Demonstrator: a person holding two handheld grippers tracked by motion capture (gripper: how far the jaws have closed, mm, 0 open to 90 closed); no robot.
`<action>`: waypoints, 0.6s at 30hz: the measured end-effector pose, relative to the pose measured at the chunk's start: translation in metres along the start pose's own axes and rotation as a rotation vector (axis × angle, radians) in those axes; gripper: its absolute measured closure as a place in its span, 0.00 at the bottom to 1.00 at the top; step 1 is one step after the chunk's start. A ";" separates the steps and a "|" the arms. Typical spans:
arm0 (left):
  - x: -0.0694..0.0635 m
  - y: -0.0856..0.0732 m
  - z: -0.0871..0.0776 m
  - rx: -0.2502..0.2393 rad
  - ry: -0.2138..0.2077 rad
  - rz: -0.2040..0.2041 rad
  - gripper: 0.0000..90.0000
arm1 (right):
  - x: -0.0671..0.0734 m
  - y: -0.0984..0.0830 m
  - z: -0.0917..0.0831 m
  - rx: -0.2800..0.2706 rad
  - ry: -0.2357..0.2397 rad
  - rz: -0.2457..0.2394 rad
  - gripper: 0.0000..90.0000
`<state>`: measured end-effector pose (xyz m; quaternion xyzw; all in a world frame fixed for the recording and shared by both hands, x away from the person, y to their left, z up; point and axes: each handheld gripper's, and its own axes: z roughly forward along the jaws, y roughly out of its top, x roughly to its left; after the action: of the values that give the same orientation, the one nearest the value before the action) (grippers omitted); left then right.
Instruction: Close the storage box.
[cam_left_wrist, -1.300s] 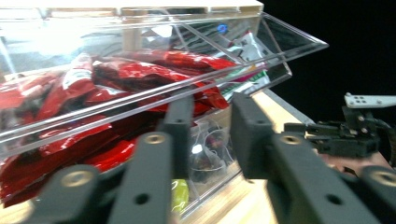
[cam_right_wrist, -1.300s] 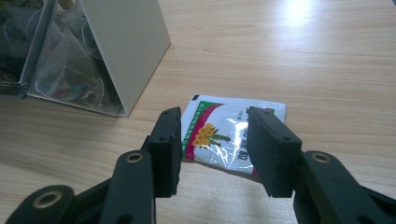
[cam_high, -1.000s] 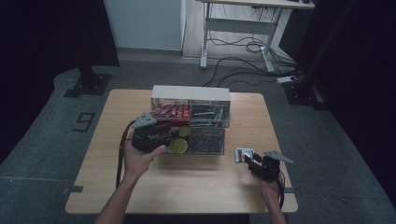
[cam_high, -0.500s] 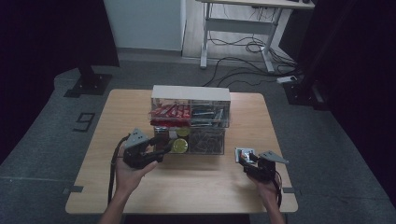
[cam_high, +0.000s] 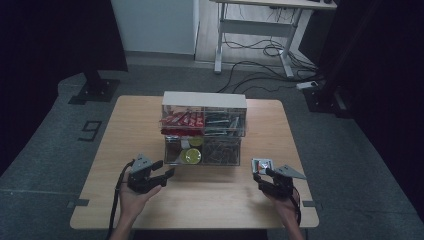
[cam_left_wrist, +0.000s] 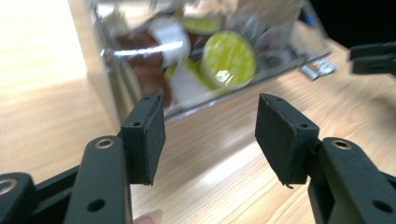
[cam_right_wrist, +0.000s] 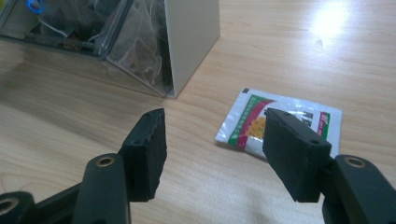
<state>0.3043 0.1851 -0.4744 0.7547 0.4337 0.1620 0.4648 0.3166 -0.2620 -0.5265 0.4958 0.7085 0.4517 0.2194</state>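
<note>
A clear two-tier organiser (cam_high: 204, 131) stands mid-table; its upper tier holds red packets (cam_high: 182, 120), its lower tier yellow-green lidded pods (cam_high: 190, 155) and tea bags (cam_high: 220, 150). My left gripper (cam_high: 169, 173) hovers low at the organiser's front left, open, jaws just opening wider, nothing between them. In the left gripper view it (cam_left_wrist: 210, 126) faces the pods (cam_left_wrist: 229, 60). My right gripper (cam_high: 260, 176) is open too, jaws just widening, empty. It (cam_right_wrist: 215, 140) points at a small printed sachet (cam_right_wrist: 280, 121) that lies flat on the table (cam_high: 262, 164).
The wooden table (cam_high: 135, 130) has bare room left of the organiser and along the front edge. The right gripper (cam_left_wrist: 373, 56) and the sachet (cam_left_wrist: 317, 69) appear far off in the left gripper view. A desk frame and cables (cam_high: 255, 45) stand on the floor behind.
My left gripper has come down and back from the organiser's lower tier to just above the table at front left. Both grippers' jaws stand wider. The right hand has hardly moved.
</note>
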 end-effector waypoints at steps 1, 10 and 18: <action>0.002 -0.003 0.002 0.008 0.003 -0.006 0.48 | 0.000 -0.001 -0.001 0.003 -0.001 -0.001 0.44; 0.016 -0.027 0.011 0.079 0.068 -0.014 0.47 | -0.004 -0.011 -0.006 0.023 -0.007 0.004 0.43; 0.018 -0.038 0.014 0.097 0.072 -0.035 0.47 | -0.004 -0.011 -0.006 0.020 0.000 0.000 0.43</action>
<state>0.3047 0.1993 -0.5168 0.7624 0.4708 0.1594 0.4144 0.3082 -0.2696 -0.5340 0.4979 0.7131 0.4445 0.2145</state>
